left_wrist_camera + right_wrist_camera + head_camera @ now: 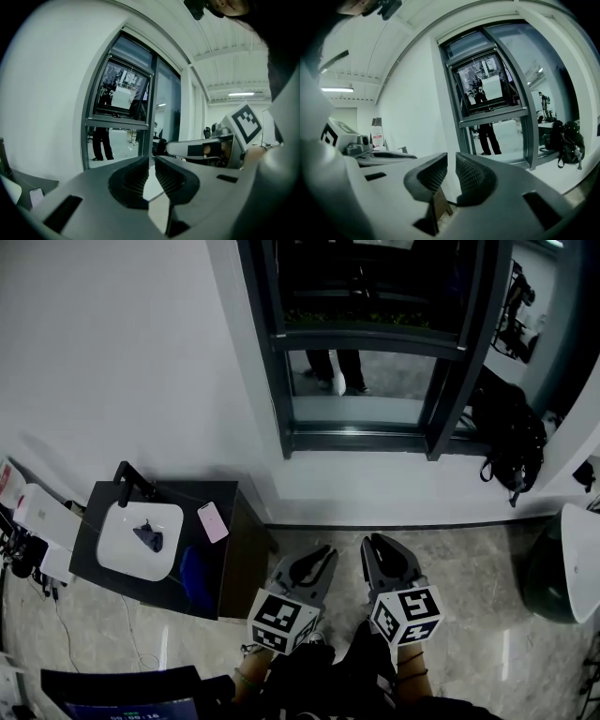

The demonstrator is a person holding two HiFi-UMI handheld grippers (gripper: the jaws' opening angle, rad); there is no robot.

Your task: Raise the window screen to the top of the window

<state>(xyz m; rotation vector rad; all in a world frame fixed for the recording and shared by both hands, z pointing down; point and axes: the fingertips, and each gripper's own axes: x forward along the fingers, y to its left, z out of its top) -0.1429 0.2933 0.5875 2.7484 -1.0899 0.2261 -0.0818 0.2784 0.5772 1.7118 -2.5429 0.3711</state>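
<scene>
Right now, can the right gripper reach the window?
Probably not yet. The right gripper is low by the person's body, with floor between it and the window. Nothing blocks the way.

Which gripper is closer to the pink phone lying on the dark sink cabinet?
Left. The left gripper sits just right of the pink phone; the right gripper is farther right, beyond the left one.

Window (373, 381) in wall ahead. Cabinet (178, 495) left of it; sink (117, 554) on top, phone (213, 521) at top's right edge. Backpack (511, 442) right of window.
</scene>
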